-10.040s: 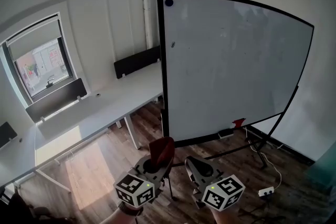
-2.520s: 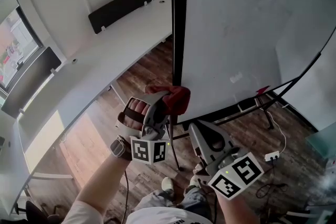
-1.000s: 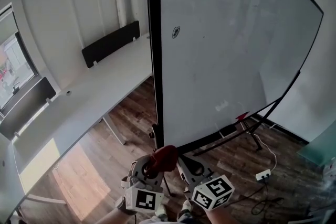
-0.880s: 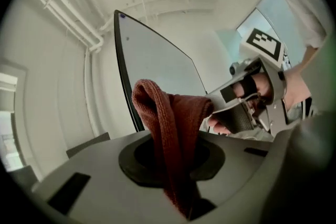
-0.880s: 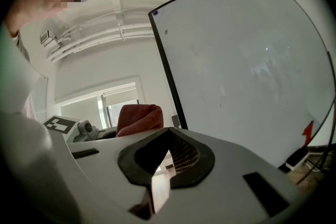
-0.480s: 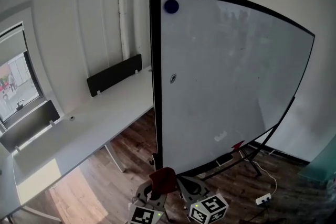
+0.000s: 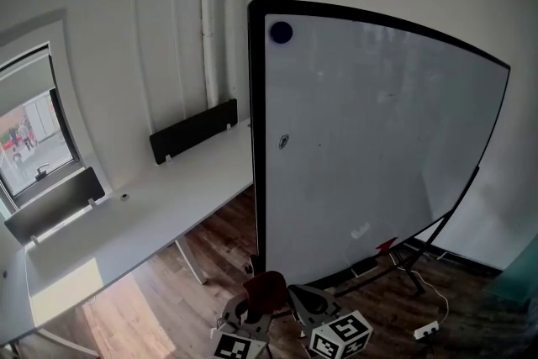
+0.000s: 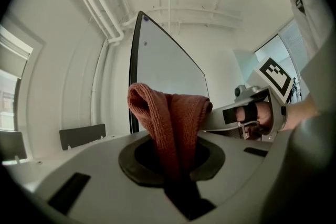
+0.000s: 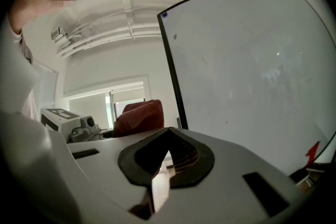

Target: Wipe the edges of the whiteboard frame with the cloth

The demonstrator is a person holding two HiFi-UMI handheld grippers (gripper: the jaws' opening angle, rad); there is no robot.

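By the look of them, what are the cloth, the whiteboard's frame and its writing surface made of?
Cloth: matte red-brown woven or knitted fabric; fine ribbed texture and soft folds show.
Frame: smooth, thin black strip, probably painted metal or plastic; the look does not settle which.
Writing surface: smooth white with a faint sheen, likely a coated panel.

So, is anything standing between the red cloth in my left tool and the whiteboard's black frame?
Nothing visible: only open air lies between the red terry cloth and the black whiteboard frame at its left edge.
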